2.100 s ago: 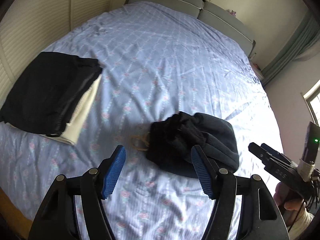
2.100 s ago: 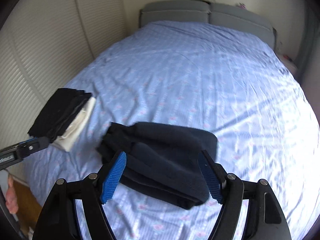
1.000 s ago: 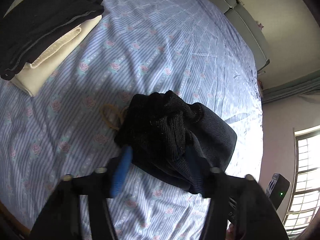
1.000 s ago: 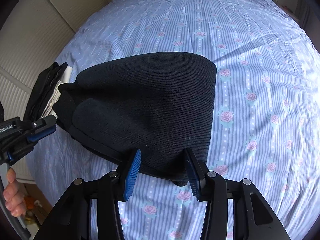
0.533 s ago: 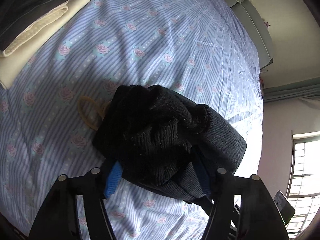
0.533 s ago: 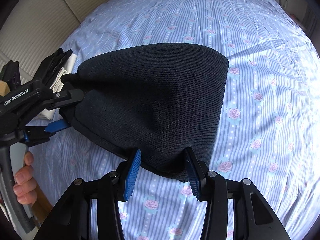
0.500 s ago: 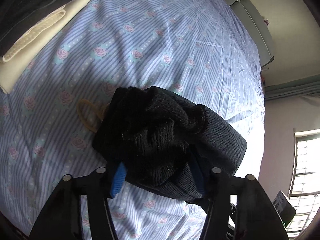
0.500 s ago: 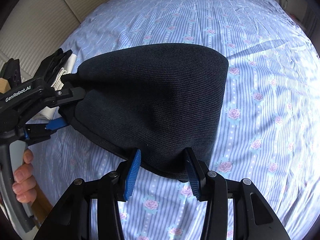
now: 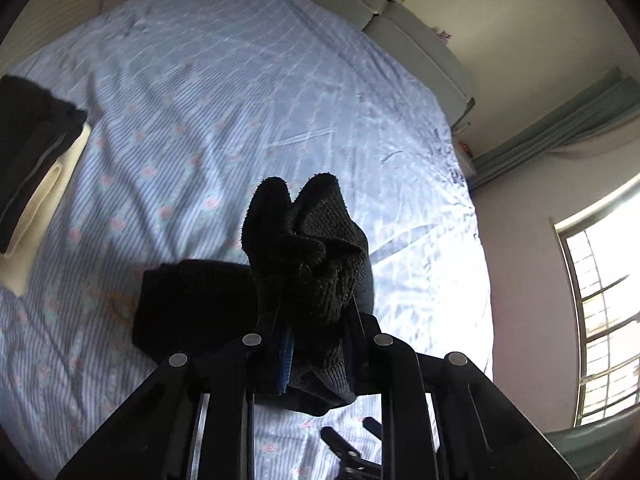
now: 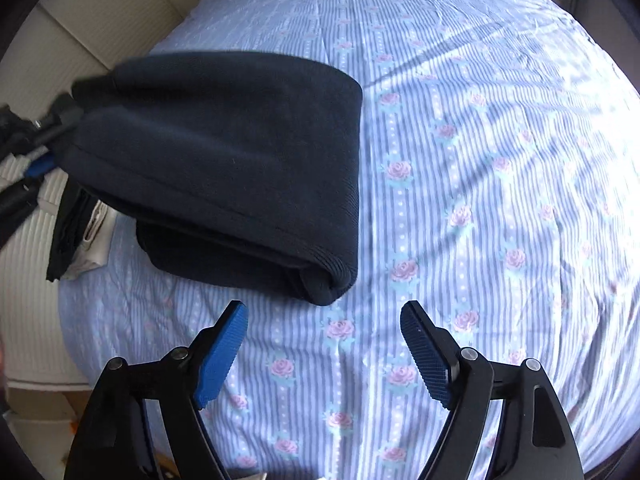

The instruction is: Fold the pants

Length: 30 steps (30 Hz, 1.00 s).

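The dark knit pants [image 10: 224,160] lie as a thick folded bundle on the blue striped bed sheet [image 10: 460,160]. My left gripper [image 9: 316,344] is closing its jaws on one bunched end of the pants [image 9: 304,248]. That end is raised off the bed and sticks up between the fingers. In the right wrist view the left gripper [image 10: 44,148] shows at the bundle's far left end. My right gripper [image 10: 324,344] hovers just in front of the bundle's near fold. Its jaws are opening, with only sheet between the blue pads [image 10: 220,356].
A stack of folded clothes [image 9: 32,168], black over cream, sits at the bed's left edge. A tan loop [image 9: 120,304] lies on the sheet beside the pants. The grey headboard [image 9: 360,4] is at the far end, a window [image 9: 600,320] at right.
The left gripper closed on the pants' end and lifted it. The right gripper let go of the near edge, opened wide and drew back from the bundle.
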### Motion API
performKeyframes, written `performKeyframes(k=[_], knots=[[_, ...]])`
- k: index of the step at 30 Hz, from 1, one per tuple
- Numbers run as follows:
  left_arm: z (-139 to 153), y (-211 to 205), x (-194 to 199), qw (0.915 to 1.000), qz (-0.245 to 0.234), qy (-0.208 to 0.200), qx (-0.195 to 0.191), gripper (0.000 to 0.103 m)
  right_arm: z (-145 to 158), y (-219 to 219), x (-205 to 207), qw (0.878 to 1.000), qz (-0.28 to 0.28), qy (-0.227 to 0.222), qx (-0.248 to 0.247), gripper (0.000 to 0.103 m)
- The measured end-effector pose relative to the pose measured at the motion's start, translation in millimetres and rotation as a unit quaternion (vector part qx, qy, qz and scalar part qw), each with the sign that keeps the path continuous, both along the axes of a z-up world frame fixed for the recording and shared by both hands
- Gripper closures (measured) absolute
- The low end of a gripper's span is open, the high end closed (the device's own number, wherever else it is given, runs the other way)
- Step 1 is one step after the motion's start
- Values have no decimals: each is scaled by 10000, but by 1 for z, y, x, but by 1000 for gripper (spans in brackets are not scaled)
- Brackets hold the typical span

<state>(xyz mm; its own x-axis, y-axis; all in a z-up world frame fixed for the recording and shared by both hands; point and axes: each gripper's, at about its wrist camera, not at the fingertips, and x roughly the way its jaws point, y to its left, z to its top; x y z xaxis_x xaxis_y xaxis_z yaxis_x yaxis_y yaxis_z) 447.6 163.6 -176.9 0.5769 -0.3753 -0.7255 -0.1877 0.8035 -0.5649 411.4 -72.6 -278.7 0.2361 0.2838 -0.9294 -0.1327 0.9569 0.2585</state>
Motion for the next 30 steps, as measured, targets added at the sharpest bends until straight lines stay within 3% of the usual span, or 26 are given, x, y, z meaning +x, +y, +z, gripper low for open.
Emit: performKeyframes(k=[5, 9, 14, 19, 26, 30], knots=[[17, -12, 11, 9994, -280, -194, 46, 82, -9, 19, 21, 9997, 36, -211, -100, 23], [14, -9, 6, 9990, -360, -176, 209, 82, -7, 28, 37, 9960, -23, -488, -752, 25], [-36, 8, 0, 9985, -198, 435, 272, 83, 12, -16, 26, 9915, -653, -751, -841, 25], [-98, 33, -7, 9943, 94, 1064, 35, 83, 5, -8, 23, 9865, -418, -725, -1406, 25], [-120, 52, -8, 9931, -34, 1140, 265, 81, 7, 24, 15, 9860, 123, -751, -1484, 25], [-134, 51, -8, 9903, -159, 1299, 458, 78, -4, 22, 16, 9888, 119, -448, -1417, 25]])
